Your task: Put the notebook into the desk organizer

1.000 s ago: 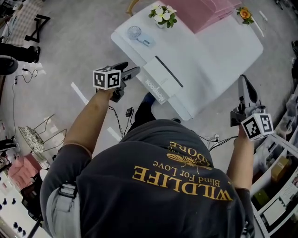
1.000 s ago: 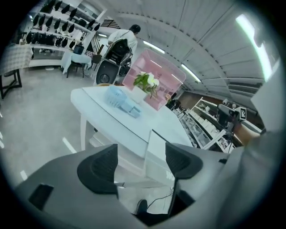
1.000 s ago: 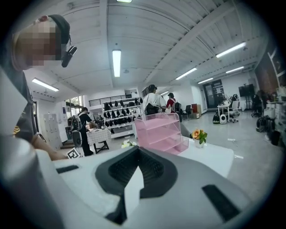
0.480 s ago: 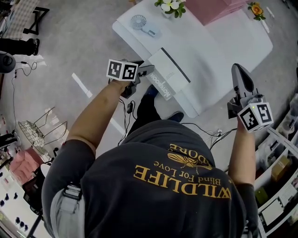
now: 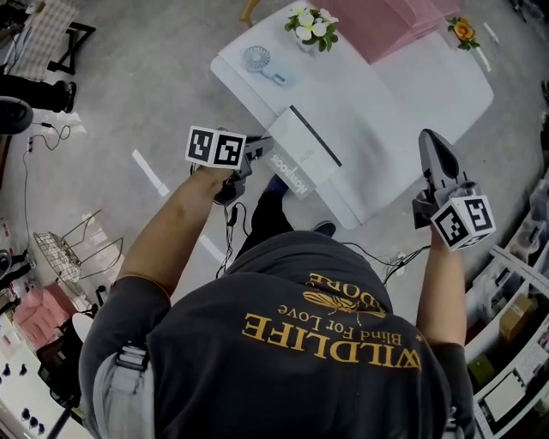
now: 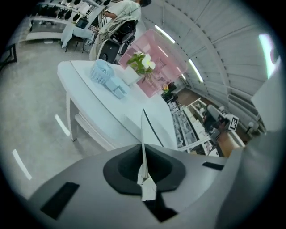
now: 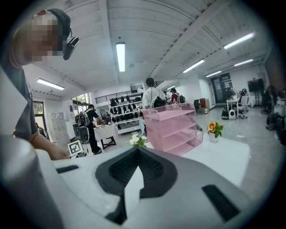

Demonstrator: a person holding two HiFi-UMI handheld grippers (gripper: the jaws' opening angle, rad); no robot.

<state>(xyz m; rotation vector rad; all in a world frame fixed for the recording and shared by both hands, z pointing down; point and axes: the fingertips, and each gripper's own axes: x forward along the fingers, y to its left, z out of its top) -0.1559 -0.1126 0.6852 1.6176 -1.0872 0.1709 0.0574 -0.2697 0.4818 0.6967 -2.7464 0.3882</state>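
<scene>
Your left gripper [image 5: 260, 151] grasps the white notebook [image 5: 300, 146] at the near left edge of the worktop [image 5: 403, 103].
Its jaws are clenched on the notebook's thin left edge. The notebook sits well apart from the pink desk organizer [image 5: 390, 21] at the far side. Your right gripper [image 5: 431, 147] hangs beside the worktop's right edge, its jaws pressed together on nothing. A small blue fan [image 5: 257, 62] and white flowers [image 5: 311, 24] stand at the far left.

The white bench [image 5: 403, 111] has a small light-blue handheld fan [image 5: 257, 60] at one end, with a pot of white flowers [image 5: 313, 24] near it. A little orange flower [image 5: 463, 32] sits well apart. A metal wire basket [image 5: 64, 253] stands on the grey floor [image 5: 154, 77].
</scene>
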